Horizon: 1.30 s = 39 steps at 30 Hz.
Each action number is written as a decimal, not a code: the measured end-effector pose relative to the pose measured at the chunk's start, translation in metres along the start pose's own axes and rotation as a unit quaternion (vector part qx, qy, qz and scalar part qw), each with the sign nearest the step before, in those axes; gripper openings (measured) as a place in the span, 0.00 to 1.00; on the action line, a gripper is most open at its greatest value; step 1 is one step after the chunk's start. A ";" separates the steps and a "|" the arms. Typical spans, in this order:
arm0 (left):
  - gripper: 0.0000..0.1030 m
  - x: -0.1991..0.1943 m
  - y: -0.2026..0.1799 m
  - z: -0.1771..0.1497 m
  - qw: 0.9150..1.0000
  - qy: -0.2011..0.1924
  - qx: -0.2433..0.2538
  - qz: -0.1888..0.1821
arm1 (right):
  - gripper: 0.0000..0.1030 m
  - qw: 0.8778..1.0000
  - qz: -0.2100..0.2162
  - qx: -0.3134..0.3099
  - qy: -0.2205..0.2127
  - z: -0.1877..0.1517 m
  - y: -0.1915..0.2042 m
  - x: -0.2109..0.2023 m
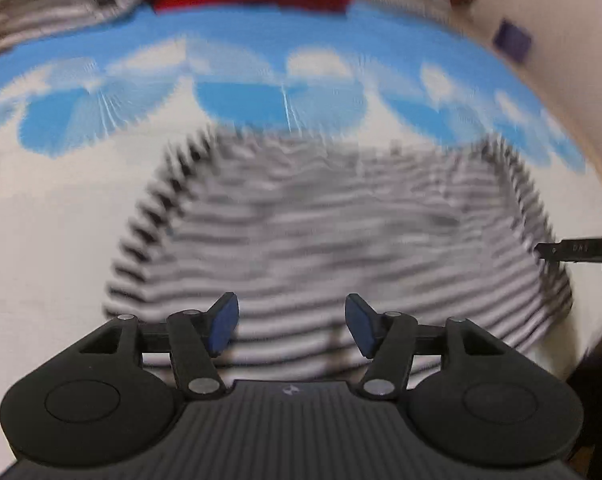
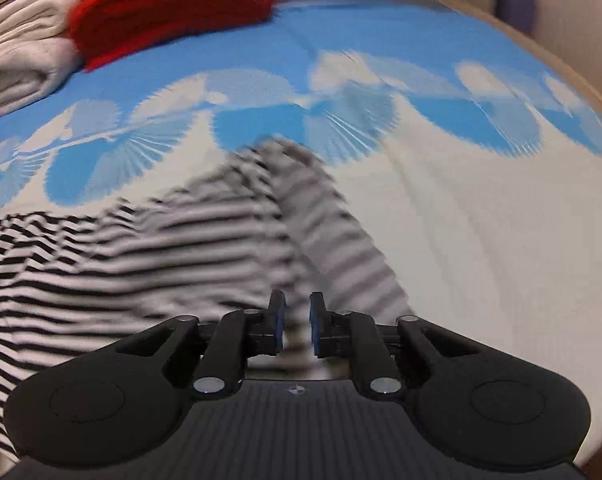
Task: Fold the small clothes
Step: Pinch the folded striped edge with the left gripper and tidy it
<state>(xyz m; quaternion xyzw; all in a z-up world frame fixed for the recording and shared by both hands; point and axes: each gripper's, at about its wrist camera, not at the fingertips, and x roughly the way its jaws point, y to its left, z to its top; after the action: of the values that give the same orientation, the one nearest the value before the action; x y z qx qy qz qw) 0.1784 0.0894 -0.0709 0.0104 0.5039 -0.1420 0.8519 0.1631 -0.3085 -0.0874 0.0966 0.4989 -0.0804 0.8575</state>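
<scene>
The striped shirt (image 1: 333,240) lies mostly flat on the bed sheet (image 1: 53,220), folding barely begun I judge, my left claw (image 1: 291,324) spread above it, my right claw (image 2: 297,328) narrowed around its edge, whether pinching I cannot tell.

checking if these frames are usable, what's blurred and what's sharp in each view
Left wrist view: the striped shirt and blue-and-white bedsheet are smeared by motion blur, while the left tool stays sharp. Right wrist view: the shirt is blurred mostly near the centre, its stripes crisper at far left; the right tool is sharp; fisheye bends the bed edge.
</scene>
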 end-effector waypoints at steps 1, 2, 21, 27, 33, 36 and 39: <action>0.63 0.013 -0.001 -0.006 0.999 0.030 0.007 0.015 | 0.23 0.999 -0.008 0.013 0.033 -0.007 -0.010 0.009; 0.67 0.024 0.000 -0.012 0.998 0.055 0.013 0.028 | 0.24 0.998 -0.014 0.023 0.053 -0.013 -0.017 0.015; 0.69 -0.112 -0.030 -0.043 0.990 -0.119 -0.066 0.043 | 0.61 0.986 0.055 -0.059 -0.148 -0.048 0.013 -0.153; 0.66 -0.084 -0.014 -0.083 0.991 -0.068 -0.094 0.068 | 0.69 0.991 0.007 -0.046 -0.125 -0.073 0.002 -0.119; 0.15 -0.075 0.031 -0.086 0.979 -0.059 -0.190 0.038 | 0.69 0.993 0.011 0.012 -0.116 -0.064 -0.011 -0.108; 0.14 -0.070 0.050 -0.092 0.969 -0.044 -0.243 0.018 | 0.69 0.993 0.015 0.026 -0.114 -0.064 -0.013 -0.104; 0.21 -0.064 0.065 -0.097 0.954 -0.038 -0.296 -0.002 | 0.69 0.992 0.022 0.030 -0.119 -0.063 -0.012 -0.105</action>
<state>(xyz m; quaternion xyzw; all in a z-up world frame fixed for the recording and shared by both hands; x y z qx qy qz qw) 0.0833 0.1819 -0.0715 -0.2492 0.4904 0.0113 0.8350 0.0560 -0.3003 -0.0278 0.1228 0.3880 -0.0875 0.9092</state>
